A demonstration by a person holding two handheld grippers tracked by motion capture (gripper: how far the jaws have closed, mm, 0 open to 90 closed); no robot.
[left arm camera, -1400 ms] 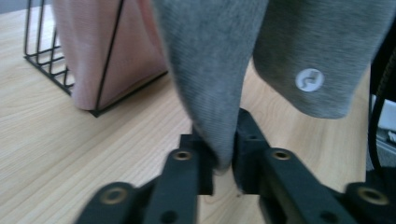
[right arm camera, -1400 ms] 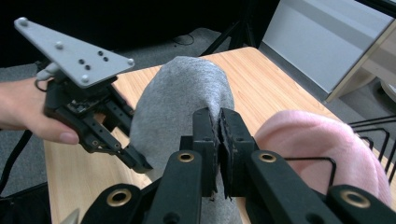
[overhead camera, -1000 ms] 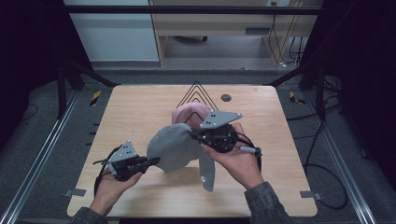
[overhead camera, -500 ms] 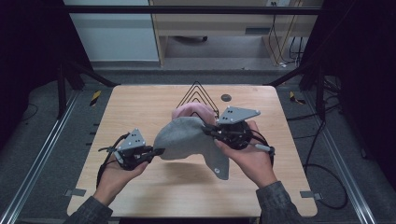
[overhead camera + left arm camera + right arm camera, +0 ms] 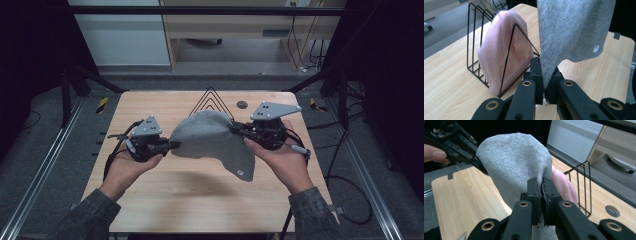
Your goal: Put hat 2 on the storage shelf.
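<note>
A grey cloth hat [image 5: 212,137] hangs stretched above the table between both grippers. My left gripper [image 5: 172,145] is shut on its left edge [image 5: 549,75], and my right gripper [image 5: 235,129] is shut on its right edge [image 5: 541,183]. A small white round label [image 5: 240,173] shows on the hanging lower flap. Behind the grey hat stands a black wire rack [image 5: 499,47] with a pink hat [image 5: 501,52] tucked between its wires. The pink hat [image 5: 564,186] also peeks out beside the rack [image 5: 581,187] in the right gripper view.
The wooden table [image 5: 200,200] has bare room in front of the hat. A dark round hole [image 5: 242,105] sits near the far edge, right of the rack's top [image 5: 210,97]. Metal frame rails [image 5: 45,165] run along both sides of the table.
Both grippers moved away from me and spread apart, lifting the grey hat and stretching it wider. It now covers the pink hat in the high view.
</note>
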